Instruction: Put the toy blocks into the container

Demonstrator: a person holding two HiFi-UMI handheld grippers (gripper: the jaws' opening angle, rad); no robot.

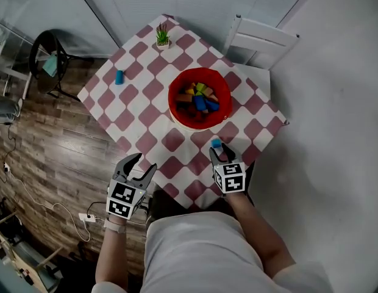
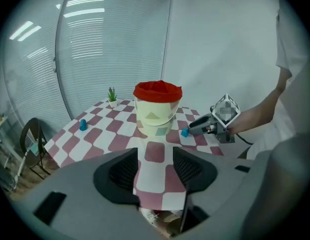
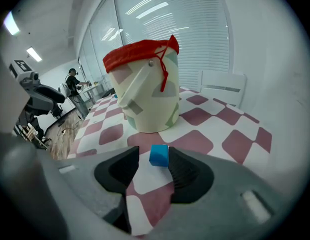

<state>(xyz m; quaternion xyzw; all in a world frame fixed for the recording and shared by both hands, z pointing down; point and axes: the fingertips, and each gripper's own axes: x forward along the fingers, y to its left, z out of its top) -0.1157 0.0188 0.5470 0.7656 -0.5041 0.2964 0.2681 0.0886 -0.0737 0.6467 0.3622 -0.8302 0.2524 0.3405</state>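
Step in hand: pickup of the cube point(image 3: 159, 155) w/ my R gripper point(image 3: 154, 160). R jaws stand apart. The cube sits on the cloth point(image 3: 205, 116) between the tips, nearer the right-side pad, w/ a gap on the other side, so no squeeze yet. The bucket point(image 3: 145, 91) is just ahead of the R jaws, beyond the cube.

L gripper point(image 2: 156, 161): jaws apart too, nothing between them, only cloth below. The bucket is straight ahead of them, well off.

Next, I reckon: shut R jaws square on the cube, lift above the bucket's rim, carry fwd over it, let go. A block point(image 2: 83, 125) far ahead-left of the L jaws is also not in yet.

Hard to tell:
- whether the cube touches the right-side pad
- bucket's inside, hidden in both gripper views
- far block's shape, too small
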